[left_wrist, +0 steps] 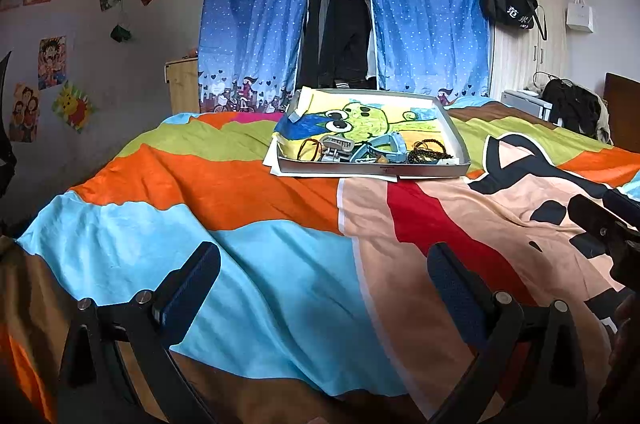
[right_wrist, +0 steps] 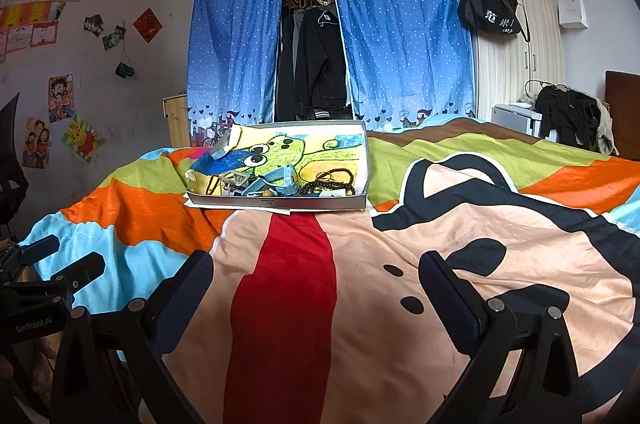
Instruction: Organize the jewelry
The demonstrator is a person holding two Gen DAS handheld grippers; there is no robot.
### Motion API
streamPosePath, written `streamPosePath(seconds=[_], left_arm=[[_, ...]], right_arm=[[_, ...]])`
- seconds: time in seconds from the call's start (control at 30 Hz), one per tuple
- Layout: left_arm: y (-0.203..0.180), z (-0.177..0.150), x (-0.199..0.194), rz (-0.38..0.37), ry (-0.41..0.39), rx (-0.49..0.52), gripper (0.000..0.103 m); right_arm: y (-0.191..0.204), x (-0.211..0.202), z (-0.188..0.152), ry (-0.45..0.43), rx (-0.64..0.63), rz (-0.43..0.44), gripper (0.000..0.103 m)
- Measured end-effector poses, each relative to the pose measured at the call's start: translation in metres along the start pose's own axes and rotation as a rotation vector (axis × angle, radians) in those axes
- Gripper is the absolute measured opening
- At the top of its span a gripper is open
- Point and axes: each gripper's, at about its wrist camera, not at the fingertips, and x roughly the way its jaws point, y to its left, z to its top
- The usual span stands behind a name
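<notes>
A shallow grey box (left_wrist: pixel 372 168) lined with a frog drawing lies on the bed, far ahead of both grippers; it also shows in the right wrist view (right_wrist: pixel 280 201). Along its near edge lie dark bead bracelets (left_wrist: pixel 430 151), a blue strap (left_wrist: pixel 378 145), a grey clip (left_wrist: pixel 336 145) and a brown cord loop (left_wrist: pixel 310 148). The beads (right_wrist: pixel 330 182) and blue strap (right_wrist: pixel 276 179) show in the right view too. My left gripper (left_wrist: pixel 324 272) is open and empty above the bedspread. My right gripper (right_wrist: pixel 316 280) is open and empty, beside the left one.
The colourful bedspread (left_wrist: pixel 240 264) covers the whole bed. A blue curtained wardrobe (left_wrist: pixel 344 15) stands behind the bed, a white cabinet (left_wrist: pixel 524 23) with a black bag at the right. The other gripper shows at the edge of each view (right_wrist: pixel 40 288).
</notes>
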Motion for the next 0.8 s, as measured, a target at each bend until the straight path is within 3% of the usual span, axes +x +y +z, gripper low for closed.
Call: streamPosePath(seconds=[0.8], left_arm=[[-0.0025, 0.0015, -0.0002, -0.002, -0.001, 0.005, 0.102]], right_arm=[[0.0004, -0.0001, -0.0003, -0.001, 0.000, 0.000, 0.103]])
